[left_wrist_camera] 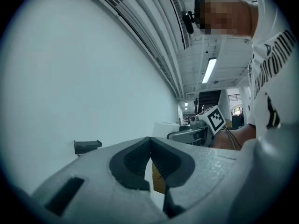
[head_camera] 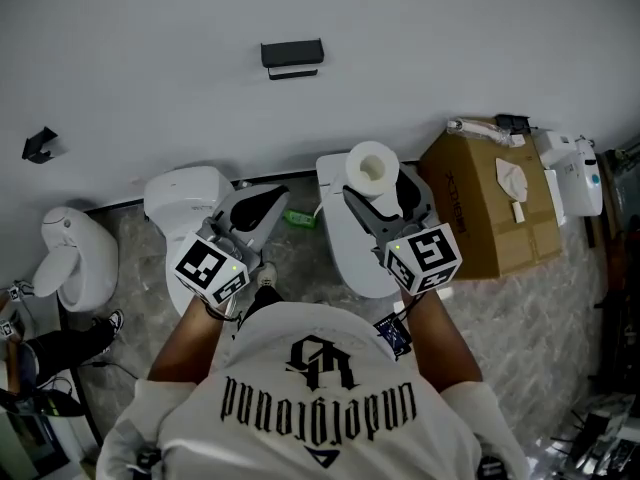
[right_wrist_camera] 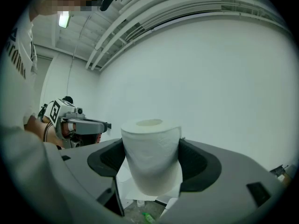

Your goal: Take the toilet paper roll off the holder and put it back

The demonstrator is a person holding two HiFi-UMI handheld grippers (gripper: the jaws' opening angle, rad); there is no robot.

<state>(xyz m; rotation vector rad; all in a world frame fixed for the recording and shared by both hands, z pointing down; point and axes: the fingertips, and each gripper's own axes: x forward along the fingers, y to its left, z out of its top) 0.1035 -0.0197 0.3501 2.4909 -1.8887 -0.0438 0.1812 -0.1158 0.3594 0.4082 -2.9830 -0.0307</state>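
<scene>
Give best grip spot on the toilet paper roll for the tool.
Pinch the toilet paper roll across its curved wall at mid-height, coming from the side: it stands upright, and that leaves the core hole free. The right tool holds it so.

The left gripper (head_camera: 262,211) and right gripper (head_camera: 375,193) were grey with dark pads (right_wrist_camera: 201,164), each bearing a black-and-white marker cube (head_camera: 212,268); the person wore a white T-shirt (head_camera: 310,388) with black lettering

Head view looks steeply down; both gripper views angle upward at the same white wall (head_camera: 420,38).
</scene>
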